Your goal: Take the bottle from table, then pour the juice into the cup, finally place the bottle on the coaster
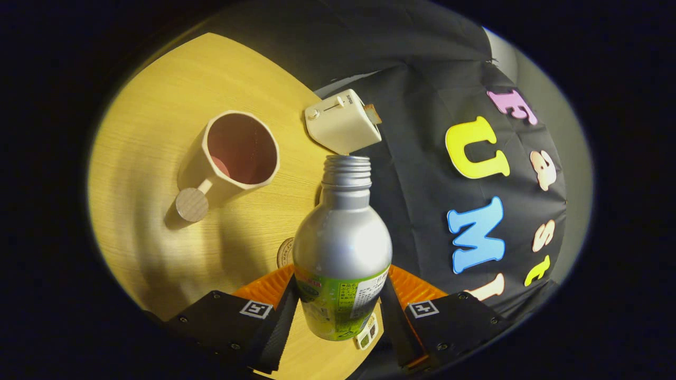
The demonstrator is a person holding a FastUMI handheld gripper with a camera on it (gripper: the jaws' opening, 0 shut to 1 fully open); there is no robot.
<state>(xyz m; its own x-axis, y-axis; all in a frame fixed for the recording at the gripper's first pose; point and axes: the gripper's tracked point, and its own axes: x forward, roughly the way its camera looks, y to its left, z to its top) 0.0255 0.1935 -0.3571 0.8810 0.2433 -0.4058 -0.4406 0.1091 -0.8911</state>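
the gripper [338, 311] is rolled to one side and held above the table, its two fingers [280, 322] clamped on the lower part of the bottle [342, 248], one on each side, with the bottle's neck pointing ahead of them.

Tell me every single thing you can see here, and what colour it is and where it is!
bottle: one, silver with a green label, cap off, held between the fingers
cup: one, beige outside and pinkish inside, on the table beyond the fingers, round-ended handle pointing back toward them
toaster: one, cream, near the table's far edge, just past the bottle's mouth, a brownish piece sticking out of it
coaster: one, light round disc, only its rim peeking out from behind the bottle
table: one, light wood, under everything
gripper: one, both fingers pressed on the bottle's label end
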